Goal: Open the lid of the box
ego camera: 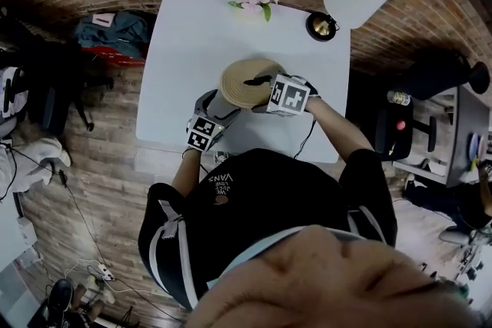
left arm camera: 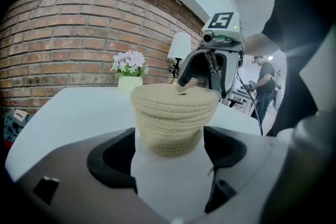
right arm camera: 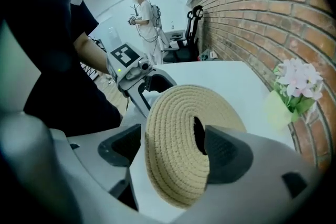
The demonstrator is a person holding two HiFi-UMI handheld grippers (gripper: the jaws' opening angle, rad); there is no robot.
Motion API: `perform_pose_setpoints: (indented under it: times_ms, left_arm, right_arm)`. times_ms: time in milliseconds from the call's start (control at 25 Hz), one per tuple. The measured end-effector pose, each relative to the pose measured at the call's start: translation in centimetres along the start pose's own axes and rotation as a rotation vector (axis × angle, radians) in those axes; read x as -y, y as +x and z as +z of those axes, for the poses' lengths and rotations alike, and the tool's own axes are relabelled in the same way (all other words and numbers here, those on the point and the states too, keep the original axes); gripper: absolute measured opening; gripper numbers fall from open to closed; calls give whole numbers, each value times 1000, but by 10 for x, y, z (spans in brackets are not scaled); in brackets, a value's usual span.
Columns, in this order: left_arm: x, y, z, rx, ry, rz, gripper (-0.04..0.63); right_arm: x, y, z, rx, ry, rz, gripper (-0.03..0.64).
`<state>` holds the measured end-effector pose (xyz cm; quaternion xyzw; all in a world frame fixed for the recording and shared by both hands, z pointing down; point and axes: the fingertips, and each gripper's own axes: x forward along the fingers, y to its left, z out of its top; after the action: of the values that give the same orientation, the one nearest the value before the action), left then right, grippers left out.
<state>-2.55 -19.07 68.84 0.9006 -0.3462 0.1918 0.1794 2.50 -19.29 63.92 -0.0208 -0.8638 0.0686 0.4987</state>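
1. Currently the right gripper (right arm camera: 173, 148) has its jaws apart, hovering at the lid (right arm camera: 178, 113) by its dark loop (right arm camera: 197, 134); nothing clamped.
2. Left gripper (left arm camera: 168, 152) is wide too, straddling the woven box (left arm camera: 169, 136), not pressing.
3. Lid seated, box on the white table (ego camera: 192, 50). Judging by that, grip and lift both remain.

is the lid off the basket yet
No, in the left gripper view the lid sits flat on top of the basket.

Tan lid (ego camera: 250, 81) — coiled weave; white table (ego camera: 188, 42)
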Motion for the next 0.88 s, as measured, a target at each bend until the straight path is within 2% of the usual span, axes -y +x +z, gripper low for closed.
perform_pose_setpoints:
  times_ms: [160,360,600,880]
  left_arm:
    - [0,6,3,2,3,-44,405]
    - [5,11,5,-1,6,-94,426]
    - [3,14,2,-18,13,-85,426]
    - [1,15,2,-16,8,-68,426]
  right_arm:
    - [-5,13,-6,-87,-37,76,350]
    - [-4,24,-9,-166,-74,116,354]
    - [-6,41,-14,-239,-110,150,354]
    - [-6,47,-19,-321,-88,163,354]
